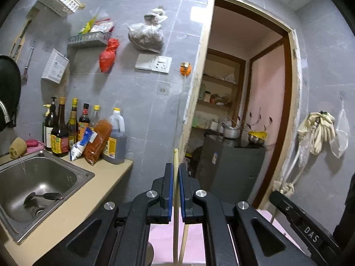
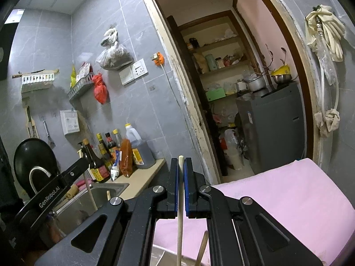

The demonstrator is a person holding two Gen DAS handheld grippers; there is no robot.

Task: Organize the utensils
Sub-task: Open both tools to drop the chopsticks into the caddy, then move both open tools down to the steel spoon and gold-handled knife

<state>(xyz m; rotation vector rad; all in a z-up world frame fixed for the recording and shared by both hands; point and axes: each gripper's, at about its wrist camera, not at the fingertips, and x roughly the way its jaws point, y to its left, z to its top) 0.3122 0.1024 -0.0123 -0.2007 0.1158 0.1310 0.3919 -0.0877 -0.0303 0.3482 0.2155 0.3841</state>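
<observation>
In the left wrist view my left gripper (image 1: 175,166) is shut on a thin pale wooden chopstick (image 1: 175,232). It stands upright between the blue pads (image 1: 169,188), its tip poking just above them. A second stick (image 1: 185,239) leans beside it below the jaws. In the right wrist view my right gripper (image 2: 180,161) is shut on another pale chopstick (image 2: 179,228), also upright, with a brown stick (image 2: 203,248) slanting below. Both grippers hang over a pink cloth (image 2: 288,199), beside the sink.
A steel sink (image 1: 84,177) with a dark spoon (image 1: 44,197) sits left in a beige counter (image 1: 115,170). Sauce bottles (image 1: 60,133) crowd the counter's back. Wall baskets (image 1: 86,38) hang above. An open doorway (image 1: 244,88) leads to a pantry with a grey appliance (image 1: 233,168).
</observation>
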